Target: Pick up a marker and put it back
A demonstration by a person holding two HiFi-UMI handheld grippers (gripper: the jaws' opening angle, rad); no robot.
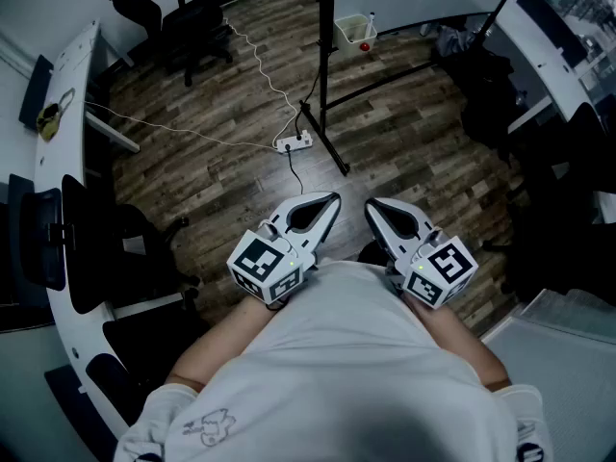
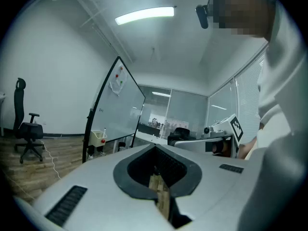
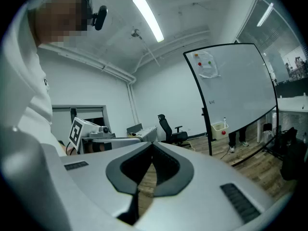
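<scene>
White shirt fills the bottom of the head view, right under the camera; a small line drawing is printed on its sleeve, with no words that can be read. Just beyond the shirt, the person holds both grippers close to the body, side by side and pointing forward; each carries a cube with black-and-white square markers, the left cube and the right cube.

Left gripper: its own view shows the two jaws pressed together at the tips, the dark pads ringing a hollow with nothing in it; right gripper: the same, tips met, hollow bare, pinching nothing.

Across the wood floor stands a whiteboard on a black frame; it bears a sheet of paper with coloured dots and a short scrawl near its left edge, too small to read. A white bin hangs at the foot of the frame, with a red ball on its front; what looks like the marker stands upright in the bin, well apart from both grippers.

A power strip lies on the floor beside the frame's base; a black office chair stands farther back on the left.
</scene>
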